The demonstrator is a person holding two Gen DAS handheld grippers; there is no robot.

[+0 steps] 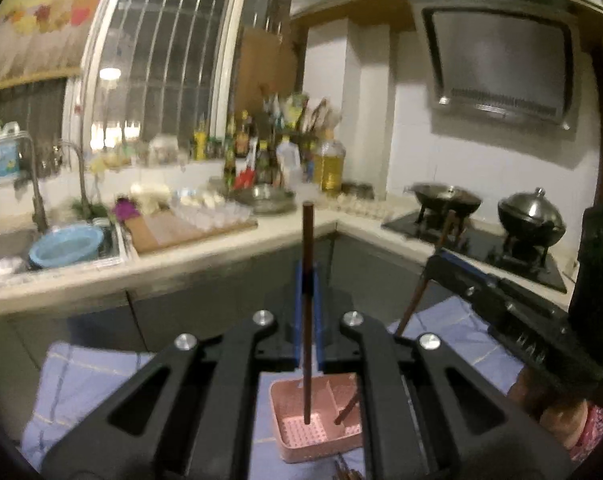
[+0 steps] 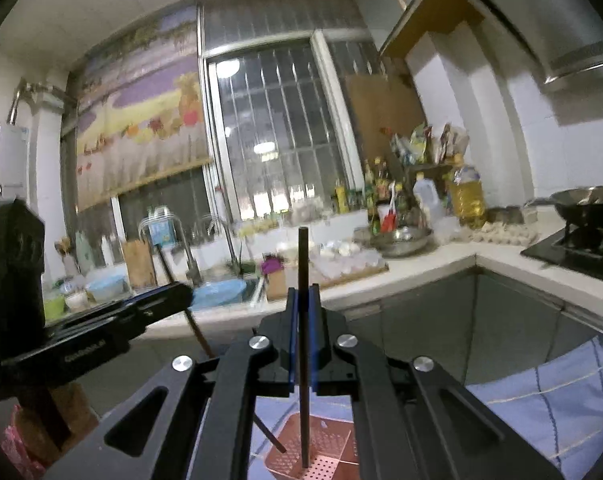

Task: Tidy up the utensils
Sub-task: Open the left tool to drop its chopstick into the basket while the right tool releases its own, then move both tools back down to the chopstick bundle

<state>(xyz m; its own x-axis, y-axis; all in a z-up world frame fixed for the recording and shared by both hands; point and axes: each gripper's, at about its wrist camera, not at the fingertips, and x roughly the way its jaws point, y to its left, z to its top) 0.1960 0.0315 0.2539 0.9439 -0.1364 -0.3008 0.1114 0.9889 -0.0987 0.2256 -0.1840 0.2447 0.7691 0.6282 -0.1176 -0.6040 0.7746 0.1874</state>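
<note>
My left gripper (image 1: 308,280) is shut on a dark brown chopstick (image 1: 307,240), held upright with its lower tip in the pink perforated utensil basket (image 1: 297,436). My right gripper (image 2: 302,300) is shut on a second dark chopstick (image 2: 302,256), also upright, its tip in the same pink basket (image 2: 325,464). Each gripper shows in the other's view: the right one (image 1: 435,258) at right with its chopstick reaching the basket's smaller compartment, the left one (image 2: 181,294) at left. The basket sits on a blue cloth (image 1: 81,380).
A counter (image 1: 221,256) runs behind with a sink holding a blue basin (image 1: 65,244), a cutting board, bottles and an oil jug (image 1: 329,164). A stove with a wok (image 1: 445,196) and a lidded pot (image 1: 531,216) stands at right. More dark utensils lie by the basket's front edge (image 1: 343,470).
</note>
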